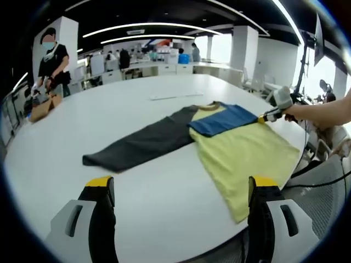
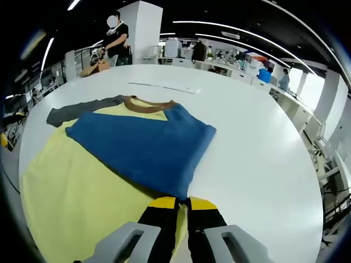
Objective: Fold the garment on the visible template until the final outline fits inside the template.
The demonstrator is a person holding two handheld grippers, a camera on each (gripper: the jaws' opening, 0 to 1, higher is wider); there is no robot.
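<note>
Shirt (image 1: 230, 145) lies flat on the white table (image 1: 137, 192), ahead of the left gripper (image 1: 181, 189) and a little to its right, well apart from the jaws. Its yellow body runs toward the near table edge on that gripper's right side. A dark grey sleeve (image 1: 140, 143) stretches away to the left, spread out straight. A blue sleeve (image 1: 222, 119) is folded over the upper part of the yellow body.

The left gripper hangs above bare table with its two yellow-tipped jaws wide apart and nothing between them.

In the left gripper view the right gripper (image 1: 263, 117) comes in from the right, held by a person's hand (image 1: 293, 111), its tip at the outer corner of the blue sleeve.

In the right gripper view the right gripper (image 2: 182, 203) has its jaws pressed close together on the near corner of the blue sleeve (image 2: 145, 145), which spreads out directly in front of it. The yellow body of the shirt (image 2: 71, 192) lies to its left, and the brown collar (image 2: 148, 104) sits beyond the blue fabric. The grey sleeve (image 2: 77, 111) shows at the far left.

A thin white strip (image 2: 164, 86) lies on the table (image 2: 258, 159) beyond the collar. A person (image 1: 53, 63) stands at the far side of the table next to a brown bag (image 1: 43, 107).
</note>
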